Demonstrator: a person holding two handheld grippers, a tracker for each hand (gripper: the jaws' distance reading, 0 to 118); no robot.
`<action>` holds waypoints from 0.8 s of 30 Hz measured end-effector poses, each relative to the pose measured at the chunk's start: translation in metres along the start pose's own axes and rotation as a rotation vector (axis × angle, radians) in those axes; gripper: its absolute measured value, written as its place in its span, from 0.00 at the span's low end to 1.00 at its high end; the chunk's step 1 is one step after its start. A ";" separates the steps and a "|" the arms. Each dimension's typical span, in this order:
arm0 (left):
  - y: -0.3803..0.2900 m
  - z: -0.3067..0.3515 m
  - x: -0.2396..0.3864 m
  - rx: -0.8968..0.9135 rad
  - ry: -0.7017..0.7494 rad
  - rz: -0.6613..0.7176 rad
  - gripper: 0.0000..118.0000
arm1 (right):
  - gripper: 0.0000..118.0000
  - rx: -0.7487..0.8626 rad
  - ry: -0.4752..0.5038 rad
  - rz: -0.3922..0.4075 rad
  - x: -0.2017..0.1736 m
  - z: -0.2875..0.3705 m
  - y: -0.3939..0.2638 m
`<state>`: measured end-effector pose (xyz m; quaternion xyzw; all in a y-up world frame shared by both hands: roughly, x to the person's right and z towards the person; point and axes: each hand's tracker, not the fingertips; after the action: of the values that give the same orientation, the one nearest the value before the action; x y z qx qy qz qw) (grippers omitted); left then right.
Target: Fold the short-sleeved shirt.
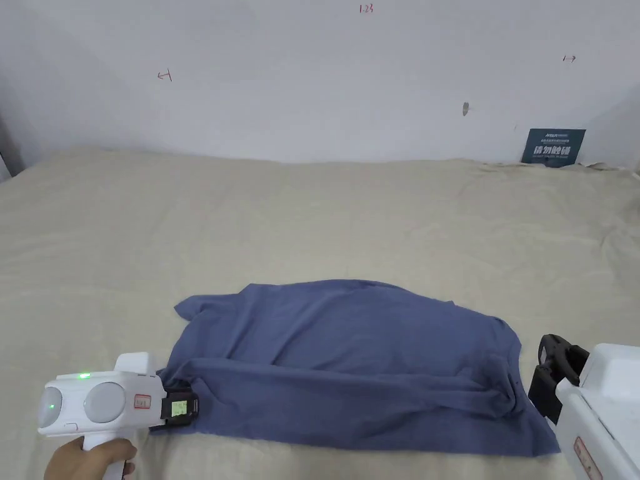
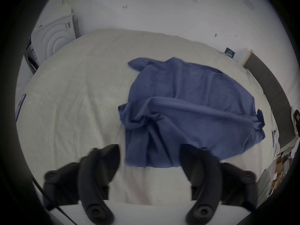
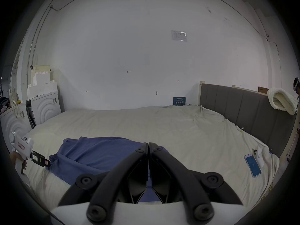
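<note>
Bare bed sheet [image 1: 312,212] surrounds the shirt [image 1: 350,362]; phone [image 3: 253,165] well apart.

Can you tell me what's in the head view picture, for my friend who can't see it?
A blue short-sleeved shirt lies crumpled and partly folded on a beige bed sheet by a white wall. The left gripper, held by a hand, sits at the shirt's left edge, and the right gripper waits just off its right edge.

Head view looks down from the bed's near edge toward the wall. Left gripper view sits close, facing the blue shirt [image 2: 191,108]. Right gripper view sits low, facing the wall (all share the bed [image 1: 312,212]).
</note>
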<state>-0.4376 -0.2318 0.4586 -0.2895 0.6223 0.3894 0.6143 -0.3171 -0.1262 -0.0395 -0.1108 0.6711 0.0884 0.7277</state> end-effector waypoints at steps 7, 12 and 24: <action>0.000 -0.016 -0.008 -0.055 0.056 -0.007 0.71 | 0.00 -0.029 0.004 -0.030 0.000 -0.002 -0.003; -0.004 -0.018 -0.002 -0.083 0.035 -0.019 0.22 | 0.00 -0.037 0.006 -0.055 0.004 -0.004 -0.005; 0.003 0.013 0.007 0.010 0.005 -0.055 0.06 | 0.01 -0.358 0.037 -0.205 0.042 -0.059 -0.030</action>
<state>-0.4333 -0.2183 0.4531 -0.3041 0.6176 0.3684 0.6247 -0.3617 -0.1720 -0.0843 -0.3076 0.6430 0.1296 0.6893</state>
